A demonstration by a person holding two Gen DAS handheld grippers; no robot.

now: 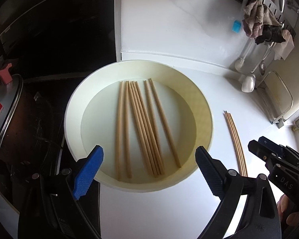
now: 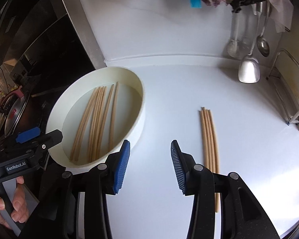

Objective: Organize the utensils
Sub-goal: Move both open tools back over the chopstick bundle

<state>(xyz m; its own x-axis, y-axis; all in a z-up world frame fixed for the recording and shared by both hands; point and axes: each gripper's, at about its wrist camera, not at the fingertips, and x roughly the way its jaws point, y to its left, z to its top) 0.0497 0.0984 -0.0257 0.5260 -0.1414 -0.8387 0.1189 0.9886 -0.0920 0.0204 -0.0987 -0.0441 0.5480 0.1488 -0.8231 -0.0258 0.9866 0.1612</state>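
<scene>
A round cream basin (image 1: 206,111) stands on the white counter with several wooden chopsticks (image 1: 141,127) lying loose in it. My left gripper (image 1: 149,155) is open and empty, its jaws spread over the basin's near rim. A neat bundle of several chopsticks (image 2: 209,137) lies on the counter right of the basin (image 2: 141,107); it also shows in the left wrist view (image 1: 236,141). My right gripper (image 2: 149,149) is open and empty above bare counter, between the basin and the bundle.
A black stove with a lidded pot (image 1: 4,115) sits left of the basin. Ladles and a spatula (image 2: 249,69) hang at the back right under cloths (image 1: 257,20). A rack (image 2: 289,91) stands at the right edge. A blue hook (image 2: 195,1) is on the wall.
</scene>
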